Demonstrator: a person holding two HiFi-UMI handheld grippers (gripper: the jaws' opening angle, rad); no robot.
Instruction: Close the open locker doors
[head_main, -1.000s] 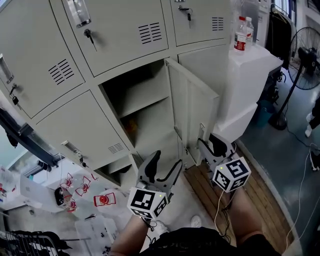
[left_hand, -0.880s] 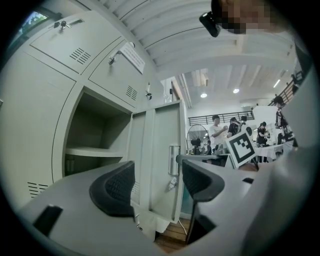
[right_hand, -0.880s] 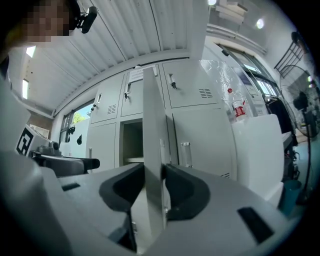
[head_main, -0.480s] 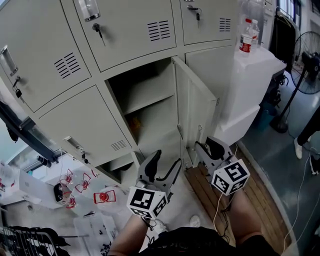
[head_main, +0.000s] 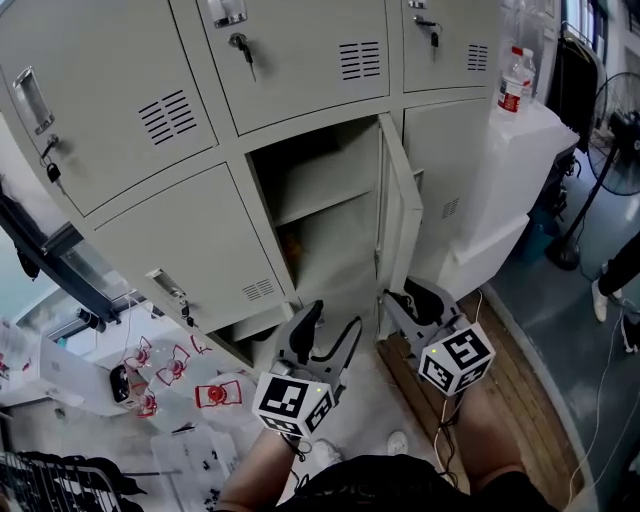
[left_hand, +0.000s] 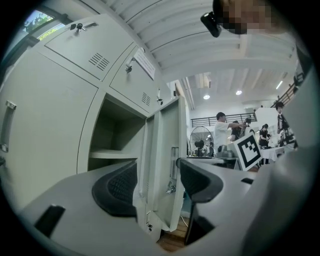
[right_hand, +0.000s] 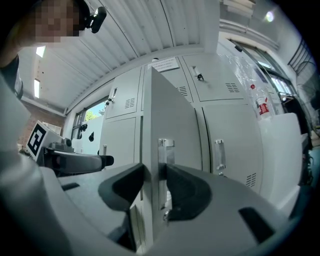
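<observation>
**Door part-way shut, right gripper on its edge**
Head view: the door (head_main: 398, 215) stands nearer the locker (head_main: 320, 190) than a second ago, but is not yet closed. Left gripper view: the left gripper (left_hand: 157, 182) is short of the locker, jaws apart, just narrowed, empty. Right gripper view: the right gripper (right_hand: 154, 187) clamps the door's free edge, jaws just eased; I judge more push is needed.

One open locker door (head_main: 400, 220) is counted. Five shut doors (head_main: 300, 60) are seen around it. One shelf (head_main: 320, 207) is seen inside the open locker. Two tongs are counted: the left tongs (head_main: 333, 318) and the right tongs (head_main: 397, 296). One bottle (head_main: 515, 80) and one fan (head_main: 615, 130) are also seen.
</observation>
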